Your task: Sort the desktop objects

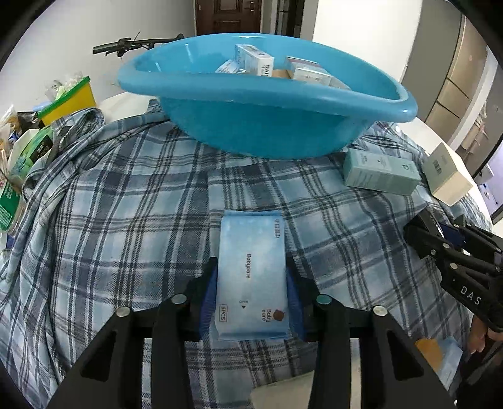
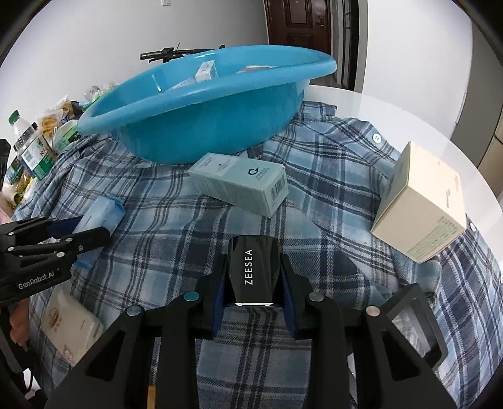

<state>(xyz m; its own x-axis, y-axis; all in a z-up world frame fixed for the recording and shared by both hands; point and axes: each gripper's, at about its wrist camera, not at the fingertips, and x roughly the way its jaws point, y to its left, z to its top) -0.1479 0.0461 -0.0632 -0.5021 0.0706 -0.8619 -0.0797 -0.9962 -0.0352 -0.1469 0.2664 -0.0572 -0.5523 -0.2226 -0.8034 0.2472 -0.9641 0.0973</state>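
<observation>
The desktop objects are lying on a blue plaid shirt [image 1: 132,201] that is covering a white round table [image 2: 408,107]. A blue plastic basin [image 1: 261,126] is standing on the shirt at the far side, and several small boxes [image 1: 254,59] are sitting inside it; I cannot count them exactly, at least three are showing.

Behind the table a white wall, a dark brown door [image 1: 228,15] and a bicycle handlebar [image 1: 125,44] are showing. At the far left edge a heap of snack bags and a plastic bottle [image 2: 23,138] is standing, with a yellow bag [image 1: 67,100] near it.

The left gripper [image 1: 251,280] is closing its two fingers on one pale blue wipes pack [image 1: 251,277], which is printed "Babycare"; the fingers are pressing on its long sides, and the pack is lying flat over the shirt. The right gripper [image 2: 253,277] is holding one black box [image 2: 253,270] marked "ZEESEA" between its narrow-set fingers, low over the shirt.

On the shirt between the grippers and the basin one pale green box [image 2: 242,185] is lying on its side, just in front of the basin. One cream box [image 2: 421,204] is resting tilted to the right of it, apart from it. One white packet with an orange print [image 2: 69,324] is lying near the table edge, below the left gripper in the right wrist view.
</observation>
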